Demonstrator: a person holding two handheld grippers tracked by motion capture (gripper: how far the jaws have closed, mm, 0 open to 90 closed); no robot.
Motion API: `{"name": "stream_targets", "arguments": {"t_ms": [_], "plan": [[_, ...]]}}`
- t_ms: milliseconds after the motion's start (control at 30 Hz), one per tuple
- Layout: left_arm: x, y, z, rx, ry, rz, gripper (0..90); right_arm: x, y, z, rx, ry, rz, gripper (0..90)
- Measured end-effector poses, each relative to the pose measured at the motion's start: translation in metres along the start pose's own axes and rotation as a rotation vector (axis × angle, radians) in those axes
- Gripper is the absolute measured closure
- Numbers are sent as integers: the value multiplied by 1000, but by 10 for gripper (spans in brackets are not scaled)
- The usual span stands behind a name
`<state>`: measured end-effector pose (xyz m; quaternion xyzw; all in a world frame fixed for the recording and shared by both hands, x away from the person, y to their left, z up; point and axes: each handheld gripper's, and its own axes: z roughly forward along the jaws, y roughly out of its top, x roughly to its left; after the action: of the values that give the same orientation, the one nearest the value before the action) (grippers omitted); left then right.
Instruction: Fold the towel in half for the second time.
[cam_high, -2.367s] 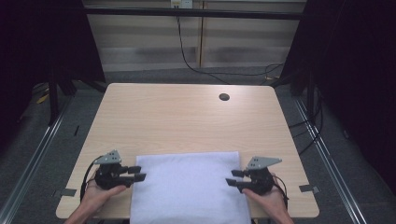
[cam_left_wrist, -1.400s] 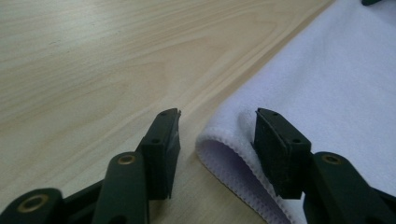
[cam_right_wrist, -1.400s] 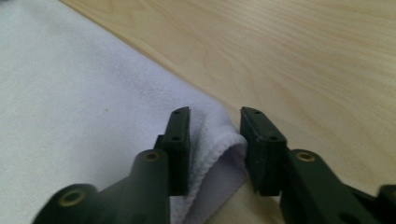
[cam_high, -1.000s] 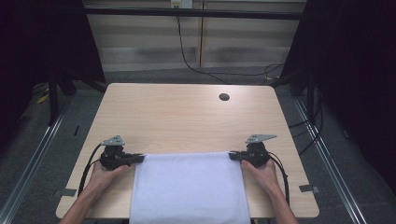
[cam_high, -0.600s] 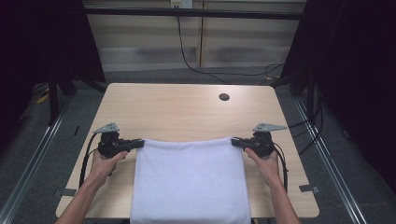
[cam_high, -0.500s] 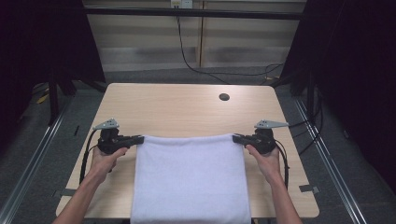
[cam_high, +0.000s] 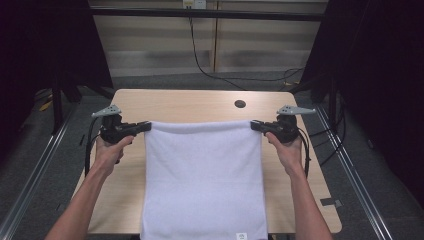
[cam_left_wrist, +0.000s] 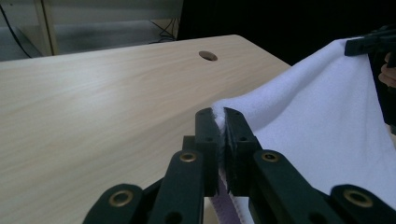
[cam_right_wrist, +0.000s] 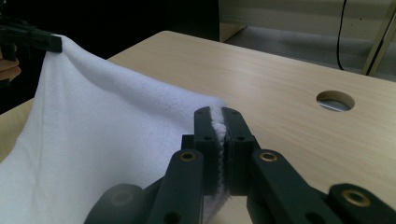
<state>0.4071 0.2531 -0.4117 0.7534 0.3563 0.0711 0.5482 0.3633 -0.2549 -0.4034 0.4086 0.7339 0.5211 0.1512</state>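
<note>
Two grippers, left gripper (cam_high: 145, 126) & right gripper (cam_high: 256, 125), clamp towel (cam_high: 202, 180) top corners, long axis toward person.

At the start my two tongs lay near the near edge of the table, beside the far corners of the white towel (cam_high: 202, 175), which was flat. Since then I closed the left tongs (cam_high: 145, 126) and the right tongs (cam_high: 255, 125) on those two corners and carried them up and toward the far edge. The towel's top edge is now stretched between them above the table, and the cloth hangs down from it over the near edge.
</note>
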Motion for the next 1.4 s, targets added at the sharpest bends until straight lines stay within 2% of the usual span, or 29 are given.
{"name": "stream_targets", "arguments": {"t_ms": [33,267,367,400,467,533,600,733,800,867,1033,1167,1400], "plan": [[0,4,1,2,6,18,858,-1,4,1,2,-2,-6,860],[1,24,2,-33,19,22,858,-7,24,2,-12,-29,-16,861],[-2,26,0,-59,18,22,858,-7,27,-2,-22,-25,-25,861],[-6,24,0,-61,32,30,858,-6,27,-4,-27,-19,-26,861],[-10,21,0,-60,24,46,859,-4,24,-8,-29,-13,-34,861],[-13,16,-4,-66,11,48,859,-2,20,-12,-32,2,-31,861],[-17,10,-10,-49,19,72,859,1,13,-18,-39,17,-32,860],[-26,-3,-23,-45,-15,85,859,9,0,-31,-41,48,-46,860],[-33,-10,-28,-23,-16,117,860,16,-6,-36,-34,56,-64,860],[-37,-17,-33,-39,-40,98,860,23,-13,-41,-28,64,-77,860],[-50,-32,-44,-41,-73,111,859,32,-33,-57,-33,82,-74,859],[-62,-47,-48,-3,-84,136,859,43,-50,-68,-12,97,-78,858],[-74,-74,-63,33,-109,121,857,67,-79,-83,23,131,-82,854]]}}
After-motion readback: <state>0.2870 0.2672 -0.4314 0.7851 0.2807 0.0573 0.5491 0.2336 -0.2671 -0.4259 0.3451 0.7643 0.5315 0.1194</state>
